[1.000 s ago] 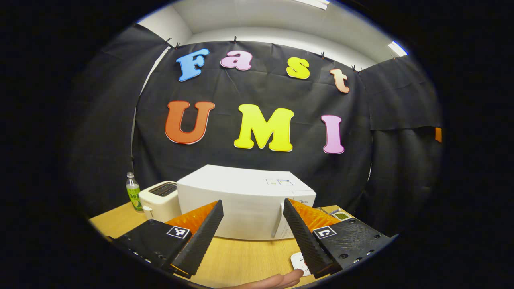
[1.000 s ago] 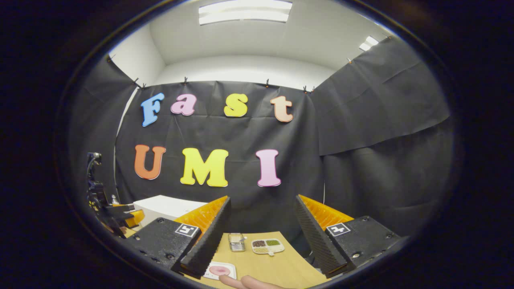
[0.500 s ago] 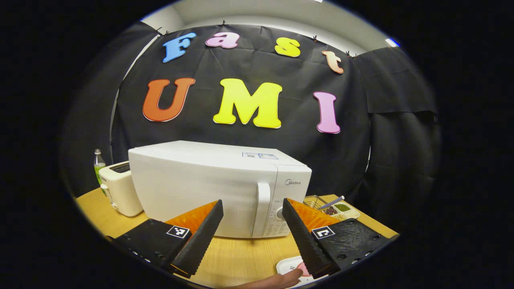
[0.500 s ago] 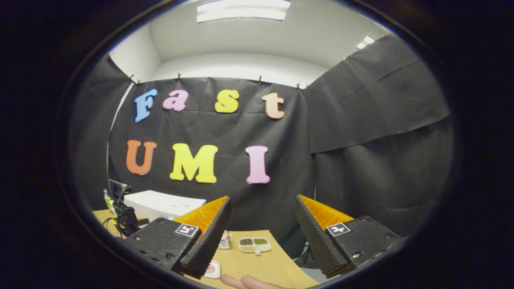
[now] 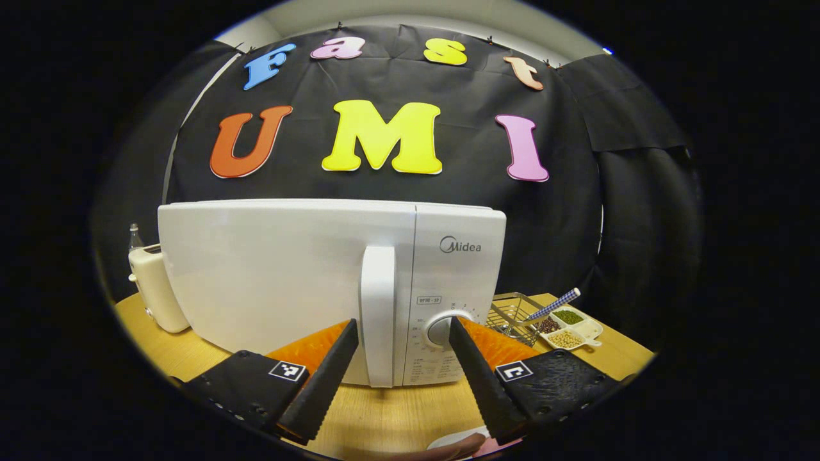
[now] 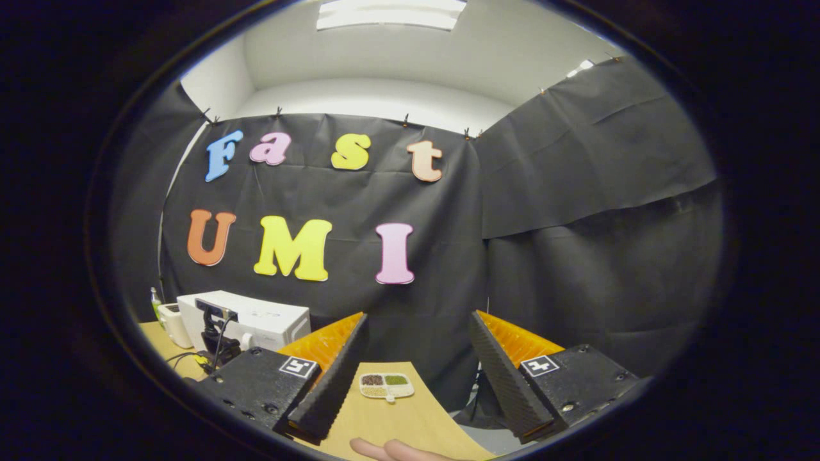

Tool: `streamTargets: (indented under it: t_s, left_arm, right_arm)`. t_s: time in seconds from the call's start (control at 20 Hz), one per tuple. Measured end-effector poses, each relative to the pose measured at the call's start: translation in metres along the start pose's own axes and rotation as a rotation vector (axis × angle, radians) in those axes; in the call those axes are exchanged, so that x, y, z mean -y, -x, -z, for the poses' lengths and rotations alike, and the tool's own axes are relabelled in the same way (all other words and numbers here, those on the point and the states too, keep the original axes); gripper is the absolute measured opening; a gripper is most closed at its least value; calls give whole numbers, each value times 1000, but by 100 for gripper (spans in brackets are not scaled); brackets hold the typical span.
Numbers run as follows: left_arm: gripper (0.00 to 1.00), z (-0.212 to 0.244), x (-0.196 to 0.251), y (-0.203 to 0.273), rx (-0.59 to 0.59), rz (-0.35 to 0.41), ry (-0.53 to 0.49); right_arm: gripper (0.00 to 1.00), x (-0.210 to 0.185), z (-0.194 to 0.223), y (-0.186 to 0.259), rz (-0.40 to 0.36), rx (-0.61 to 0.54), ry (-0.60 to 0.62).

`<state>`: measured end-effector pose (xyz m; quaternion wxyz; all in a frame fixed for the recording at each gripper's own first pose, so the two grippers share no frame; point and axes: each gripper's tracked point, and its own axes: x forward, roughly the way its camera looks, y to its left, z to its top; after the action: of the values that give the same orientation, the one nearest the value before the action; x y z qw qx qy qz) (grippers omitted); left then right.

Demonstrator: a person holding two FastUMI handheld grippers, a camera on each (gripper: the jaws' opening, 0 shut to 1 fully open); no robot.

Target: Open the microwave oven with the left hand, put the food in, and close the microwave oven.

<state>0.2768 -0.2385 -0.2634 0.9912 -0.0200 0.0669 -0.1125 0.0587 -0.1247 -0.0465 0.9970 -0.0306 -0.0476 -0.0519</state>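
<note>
The white microwave [image 5: 288,282] stands right in front of me on the wooden table, its door closed. Its upright handle [image 5: 378,314] and the dial [image 5: 441,330] show between the fingers of my left gripper [image 5: 402,322], which is open and a short way off the door. A white plate of pink food [image 5: 448,439] peeks out at the bottom edge, partly behind a fingertip. My right gripper [image 6: 418,317] is open and holds nothing, raised over the table's right part. From there the microwave [image 6: 256,320] and the left gripper [image 6: 214,333] appear far left.
A cream toaster [image 5: 154,288] and a bottle [image 5: 134,235] stand left of the microwave. To its right are a wire basket [image 5: 512,314] and a divided dish of beans [image 5: 570,323]. That dish [image 6: 386,386] lies ahead of my right gripper, near the table's far edge.
My left gripper has come down and closer to the microwave, so the handle now sits between its fingers in view. The right gripper's view has drifted; the food plate has left it.
</note>
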Motion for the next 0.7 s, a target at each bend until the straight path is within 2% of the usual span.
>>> streamTargets:
  t_s: [0.15,0.2,0.25,0.3,0.35,0.4,0.45,0.5,0.6,0.65,0.7]
  left_arm:
    - [85,-3,-2,0,2,-3,-17]
    - [83,-5,-7,-3,23,-34,-26]
    - [81,-12,-22,-9,50,-85,-71]
    - [54,-6,-24,-9,23,-73,-61]
    - [27,1,-22,-16,12,-65,-19]
    - [28,1,-23,-14,1,-57,11]
    - [27,0,-24,-12,-3,-57,21]
    - [25,1,-24,-13,-15,-66,14]
    - [20,2,-25,-10,-31,-93,-23]
    - [20,4,-25,-9,-42,-103,-33]
    - [20,8,-25,-6,-58,-109,-30]
  right_arm:
    - [100,2,10,-4,-6,-15,-17]
    - [92,3,14,-5,-7,-23,-20]
    - [92,3,17,-6,-8,-31,-25]
    - [100,3,18,-6,-12,-38,-30]
    - [100,3,21,-5,-14,-49,-30]
    - [92,4,23,-3,-14,-58,-25]
    - [91,6,21,-1,-9,-58,-19]
    - [100,9,16,2,-3,-50,-14]
    - [100,11,6,10,1,-31,-4]
    - [91,12,3,15,0,-23,2]
    - [100,12,-2,19,-1,-11,6]
